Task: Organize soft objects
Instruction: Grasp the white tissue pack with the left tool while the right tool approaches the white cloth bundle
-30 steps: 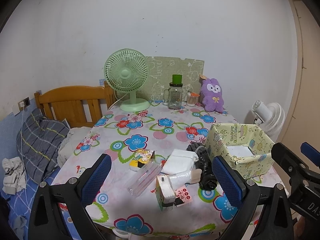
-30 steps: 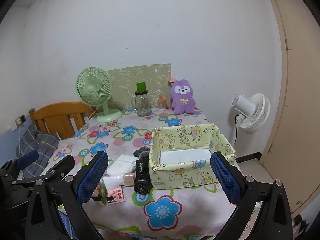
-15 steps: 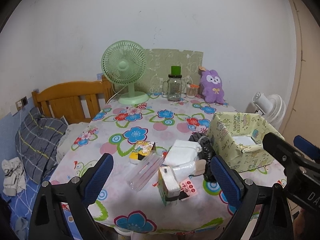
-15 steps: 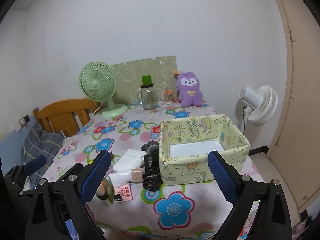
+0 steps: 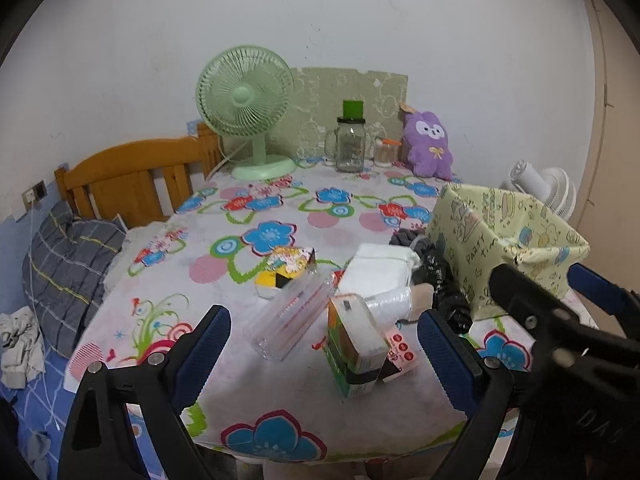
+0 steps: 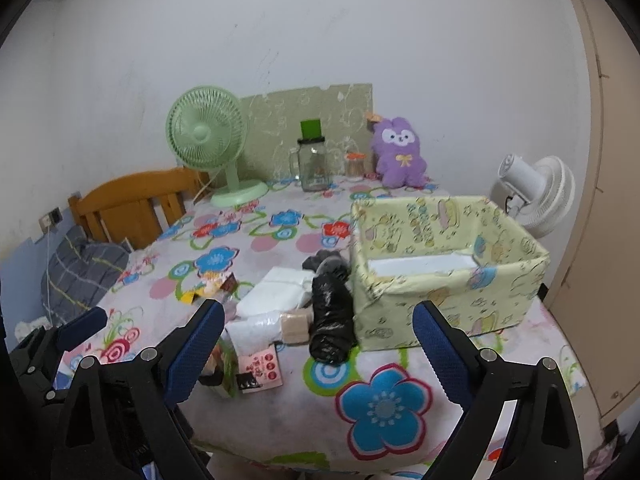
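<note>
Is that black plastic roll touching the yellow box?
Touching. In the right wrist view the black plastic roll lies pressed against the yellow box wall, no cloth between.

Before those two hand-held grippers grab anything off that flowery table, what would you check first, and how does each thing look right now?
1. Left hand-held gripper empty and wide: ok, though its jaws have just been closing slightly, nothing between them.
2. Right hand-held gripper empty and wide: ok, the same slight closing.
3. Yellow box open on top with room inside: ok, only a white lining shows.
4. Soft things within view: ok, white packs and a black bag roll lie beside the box.
5. Small green carton stands near the table edge: not ok, easily knocked.
6. What is inside the black bag roll: cannot tell.
</note>
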Demonstrator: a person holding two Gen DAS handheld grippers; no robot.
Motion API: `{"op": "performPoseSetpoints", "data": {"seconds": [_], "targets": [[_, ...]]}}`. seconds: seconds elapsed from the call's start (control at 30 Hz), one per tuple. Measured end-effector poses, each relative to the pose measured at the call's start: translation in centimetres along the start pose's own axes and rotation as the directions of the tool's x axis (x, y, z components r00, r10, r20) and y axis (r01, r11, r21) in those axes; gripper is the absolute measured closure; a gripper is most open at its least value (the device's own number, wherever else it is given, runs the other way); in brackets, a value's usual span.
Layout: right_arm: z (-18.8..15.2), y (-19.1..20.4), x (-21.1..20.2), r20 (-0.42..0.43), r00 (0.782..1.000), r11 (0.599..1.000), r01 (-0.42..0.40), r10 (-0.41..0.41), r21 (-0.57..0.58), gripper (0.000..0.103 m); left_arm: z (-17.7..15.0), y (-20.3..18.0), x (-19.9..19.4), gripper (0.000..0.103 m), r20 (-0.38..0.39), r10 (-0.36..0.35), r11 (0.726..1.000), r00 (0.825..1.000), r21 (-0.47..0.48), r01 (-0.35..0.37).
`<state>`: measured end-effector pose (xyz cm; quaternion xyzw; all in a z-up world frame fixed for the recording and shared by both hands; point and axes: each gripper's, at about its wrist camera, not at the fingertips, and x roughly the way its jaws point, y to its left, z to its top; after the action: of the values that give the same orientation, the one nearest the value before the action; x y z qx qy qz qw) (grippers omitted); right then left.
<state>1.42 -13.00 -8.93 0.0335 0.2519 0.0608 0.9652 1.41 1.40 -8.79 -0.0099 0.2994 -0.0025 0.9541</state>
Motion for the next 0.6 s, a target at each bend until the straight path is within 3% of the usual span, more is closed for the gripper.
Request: {"op": "performPoseSetpoints", "data": {"seconds": [0.3, 0.6], "targets": [[-1.7, 0.9, 3.0, -0.064, 0.998, 1.000, -0.015, 0.015, 0.009, 0.011, -1.3, 0.2, 2.7, 0.011, -0.059, 0.002, 1.000, 0.998, 0.005, -0.002], [-2.4, 1.1, 5.5, -0.134, 0.990, 0.999, -0.032, 0.034, 0.019, 0.013, -1.8, -0.3, 4.4, 0.026, -0.092, -0.034, 0.999, 0.995, 0.012, 0.035]]}}
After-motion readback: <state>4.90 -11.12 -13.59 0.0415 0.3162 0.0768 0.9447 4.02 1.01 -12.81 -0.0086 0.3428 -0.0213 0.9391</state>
